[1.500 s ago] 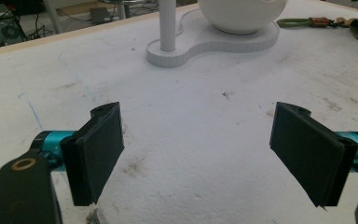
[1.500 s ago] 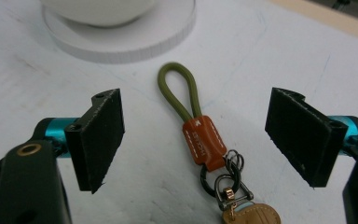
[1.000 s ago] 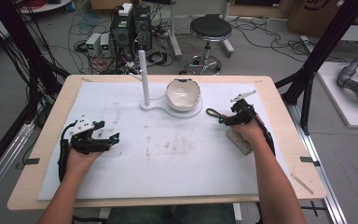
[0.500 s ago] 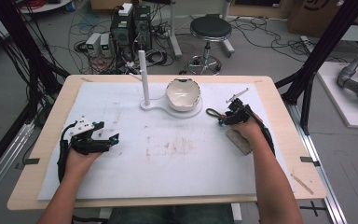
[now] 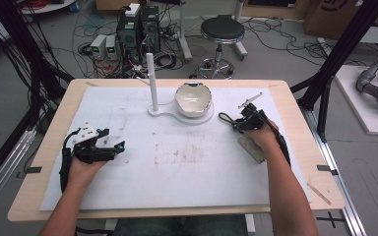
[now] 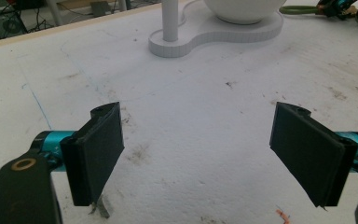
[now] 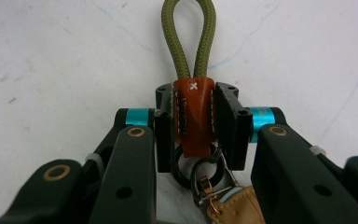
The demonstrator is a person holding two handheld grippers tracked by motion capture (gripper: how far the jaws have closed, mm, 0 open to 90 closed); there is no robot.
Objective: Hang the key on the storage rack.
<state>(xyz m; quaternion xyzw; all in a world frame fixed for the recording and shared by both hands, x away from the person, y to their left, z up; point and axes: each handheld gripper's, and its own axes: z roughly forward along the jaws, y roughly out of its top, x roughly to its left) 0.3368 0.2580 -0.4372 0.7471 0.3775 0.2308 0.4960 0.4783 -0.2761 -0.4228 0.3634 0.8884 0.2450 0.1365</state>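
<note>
A: Diff vs a second ago?

B: Table (image 5: 295,196) layout is the same. White stand (image 5: 177,109) with the post and bowl (image 5: 193,98) sits unmoved near the far edge, centre. Both hands sit where they were. Only real change: right gripper (image 5: 240,123) jaws have just been closing, and now they clamp the keychain strap (image 7: 193,116). Earlier they stood wide around it.

A: Left one?

B: Left gripper (image 5: 109,150) is wide apart, nothing between the jaws. It rests toward the left edge, well apart from the stand.

A: Where's the strap relative to the right gripper?

B: Right between the jaws. The brown leather tab is pinched from both sides by the pads (image 7: 228,123). The olive cord loop (image 7: 189,39) sticks out past the fingertips; the metal ring and clip (image 7: 205,175) hang back under the gripper body, with a tan leather piece behind them.

A: On the table?

B: Right half, toward the far edge, just beside the stand's base on its right. In the high view the loop (image 5: 225,118) lies flat on the white mat.

A: Orientation?

B: Long axis runs along the gripper's own line. Loop end points away from the hand, toward the stand; clip end points back toward the wrist.
</note>
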